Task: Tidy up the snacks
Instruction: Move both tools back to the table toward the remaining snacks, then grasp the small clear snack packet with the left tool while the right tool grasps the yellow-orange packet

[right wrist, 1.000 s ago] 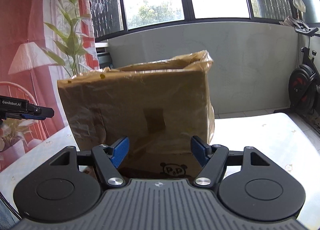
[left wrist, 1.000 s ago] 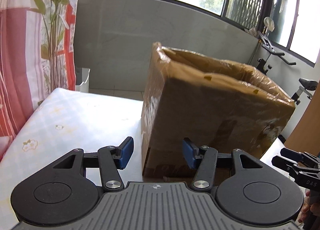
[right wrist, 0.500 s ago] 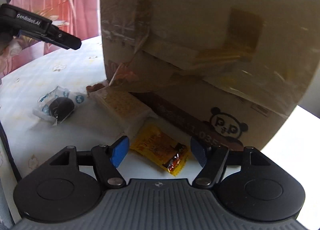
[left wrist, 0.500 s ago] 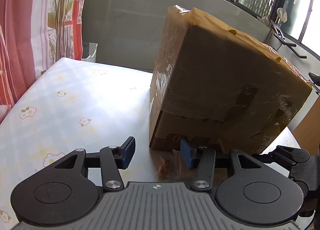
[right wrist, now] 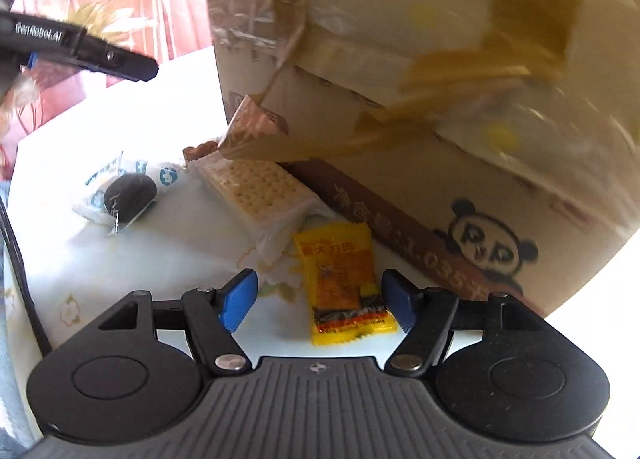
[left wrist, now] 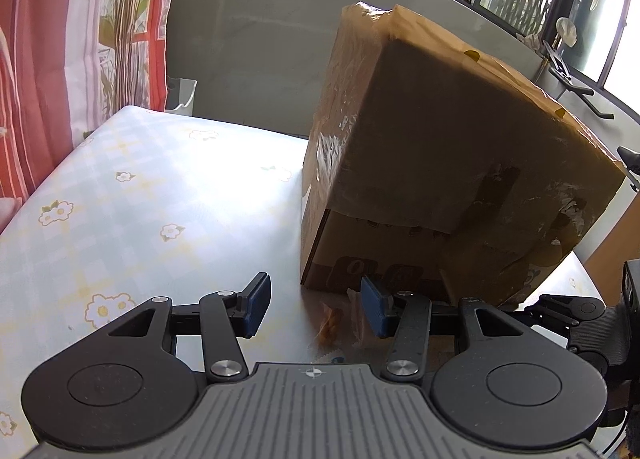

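The right claw is held with its jaws parted and released; a yellow snack packet is seen lying flat on the surface between the blue pads, untouched by either pad. Just beyond the packet, a wrapped cracker is laid against the foot of the cardboard box. To the left of the cracker, a dark round biscuit in a white wrapper is set apart on the flowered cloth.

The left claw is likewise held released, with nothing gripped. A crumpled clear wrapper with orange contents is seen on the surface between its pads, close to the right-hand pad; contact cannot be determined. Directly behind it stands the cardboard box, covered in glossy tape. Part of the right claw is visible at the right edge, near the lower corner of the box. Farther back, a red patterned curtain and a grey wall under windows are visible.
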Demonstrator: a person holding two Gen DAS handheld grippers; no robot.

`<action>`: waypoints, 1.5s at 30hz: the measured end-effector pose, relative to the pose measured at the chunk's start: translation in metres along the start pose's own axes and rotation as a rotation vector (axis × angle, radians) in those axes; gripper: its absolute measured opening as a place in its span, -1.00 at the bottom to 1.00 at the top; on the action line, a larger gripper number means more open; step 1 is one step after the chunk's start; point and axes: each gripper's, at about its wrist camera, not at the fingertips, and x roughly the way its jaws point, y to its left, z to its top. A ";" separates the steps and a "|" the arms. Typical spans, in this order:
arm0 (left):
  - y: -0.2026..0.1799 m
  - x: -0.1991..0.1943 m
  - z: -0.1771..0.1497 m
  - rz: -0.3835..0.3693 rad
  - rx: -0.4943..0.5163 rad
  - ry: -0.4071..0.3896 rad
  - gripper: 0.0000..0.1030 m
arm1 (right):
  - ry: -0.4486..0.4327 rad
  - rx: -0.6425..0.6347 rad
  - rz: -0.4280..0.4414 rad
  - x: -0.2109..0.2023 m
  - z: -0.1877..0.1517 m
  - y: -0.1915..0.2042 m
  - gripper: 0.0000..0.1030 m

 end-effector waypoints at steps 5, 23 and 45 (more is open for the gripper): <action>-0.003 0.002 -0.003 -0.007 0.004 0.008 0.01 | -0.064 0.171 0.003 -0.005 -0.007 -0.010 0.39; -0.003 0.000 -0.005 -0.002 -0.004 0.004 0.01 | -0.062 0.110 -0.064 0.012 -0.006 0.008 0.63; 0.001 0.017 -0.015 0.029 0.014 0.088 -0.15 | -0.106 0.119 -0.103 0.001 -0.013 0.008 -0.29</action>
